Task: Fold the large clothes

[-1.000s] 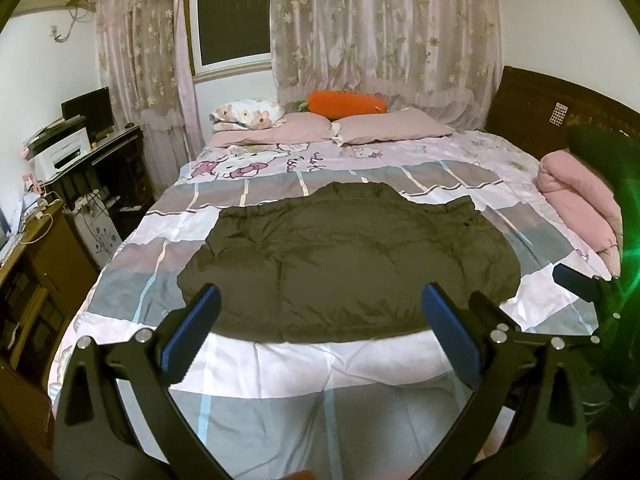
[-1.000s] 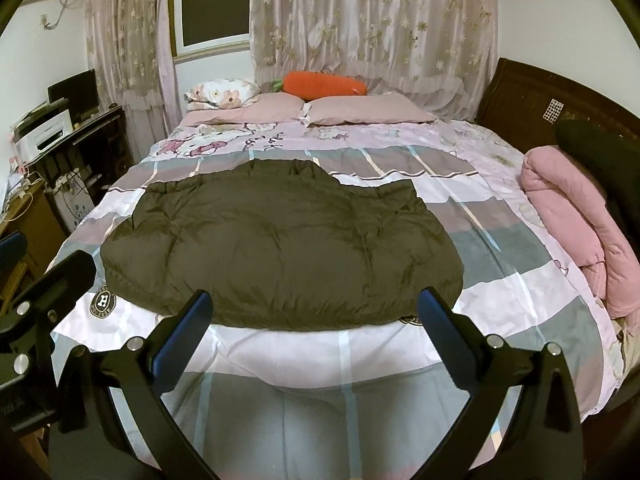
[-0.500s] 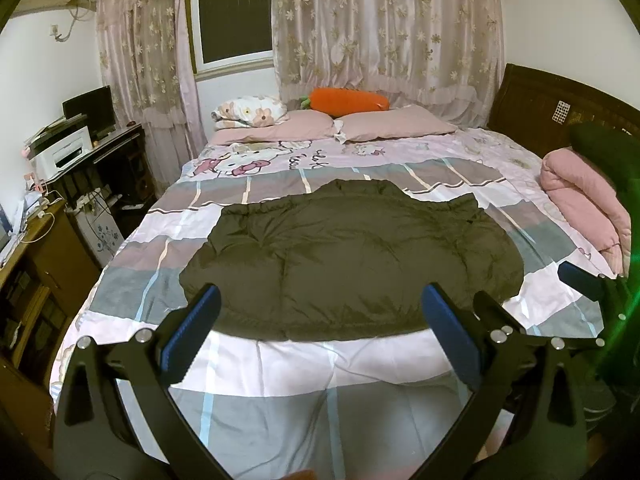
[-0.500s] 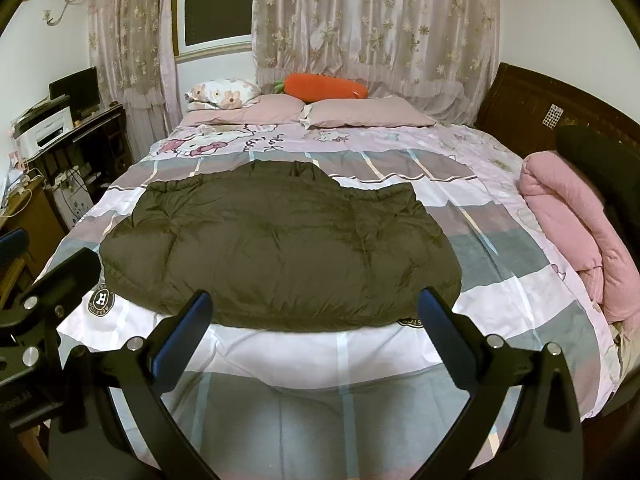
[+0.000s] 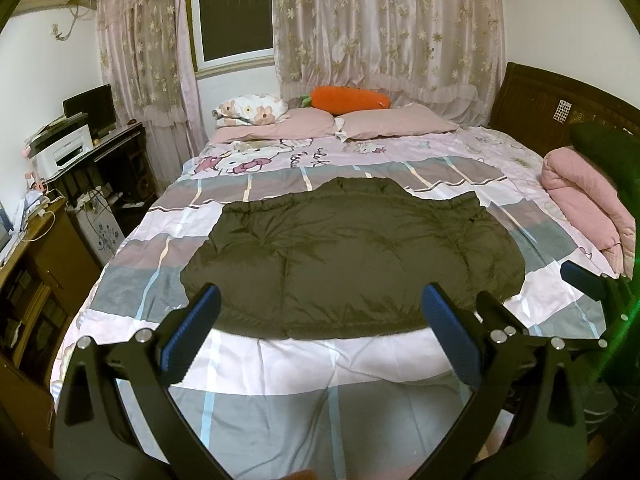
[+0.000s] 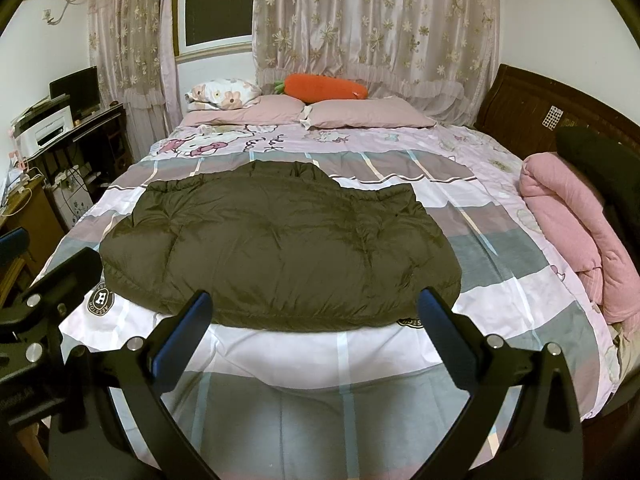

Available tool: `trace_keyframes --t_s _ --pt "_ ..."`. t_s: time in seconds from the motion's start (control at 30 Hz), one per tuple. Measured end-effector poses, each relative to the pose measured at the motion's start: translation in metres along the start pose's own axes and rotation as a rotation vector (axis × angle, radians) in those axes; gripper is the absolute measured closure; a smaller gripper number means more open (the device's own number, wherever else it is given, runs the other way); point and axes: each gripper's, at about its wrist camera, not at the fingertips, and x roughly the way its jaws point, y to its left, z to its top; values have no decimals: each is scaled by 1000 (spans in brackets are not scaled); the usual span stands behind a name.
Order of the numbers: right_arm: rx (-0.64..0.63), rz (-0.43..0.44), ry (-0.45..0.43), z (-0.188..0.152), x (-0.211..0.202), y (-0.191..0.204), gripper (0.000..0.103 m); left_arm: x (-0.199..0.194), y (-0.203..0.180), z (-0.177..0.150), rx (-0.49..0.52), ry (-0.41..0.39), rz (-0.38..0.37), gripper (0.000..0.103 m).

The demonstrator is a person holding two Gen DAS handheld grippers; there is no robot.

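Note:
A dark olive puffer jacket (image 5: 352,256) lies spread flat across the middle of the bed (image 5: 320,364), also visible from the right wrist as the jacket (image 6: 280,248). My left gripper (image 5: 320,332) hovers open over the bed's near edge, just short of the jacket's hem, with nothing between its blue pads (image 5: 192,332). My right gripper (image 6: 316,332) is open too, empty, at the same near hem. Each gripper shows at the edge of the other's view: the right gripper (image 5: 592,280) and the left gripper (image 6: 36,280).
Pillows (image 5: 392,124) and an orange carrot cushion (image 5: 348,100) lie at the bed's head. A rolled pink blanket (image 6: 572,220) sits on the right side. A desk with a printer (image 5: 64,148) and cabinets stand left of the bed. A dark headboard (image 6: 540,108) is on the right.
Both views have lifted and pulled back very slightly; the jacket sits a little lower in frame. Both grippers stay open and the jacket has not moved.

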Motion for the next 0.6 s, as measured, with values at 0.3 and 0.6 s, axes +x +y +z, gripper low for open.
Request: trace_keyframes --t_s 0.3,0.6 --pt "-3 -1 2 0 0 0 1 0 1 0 2 4 -6 2" --pt "-3 -3 4 -1 0 1 1 0 5 -1 -10 9 -26 2"
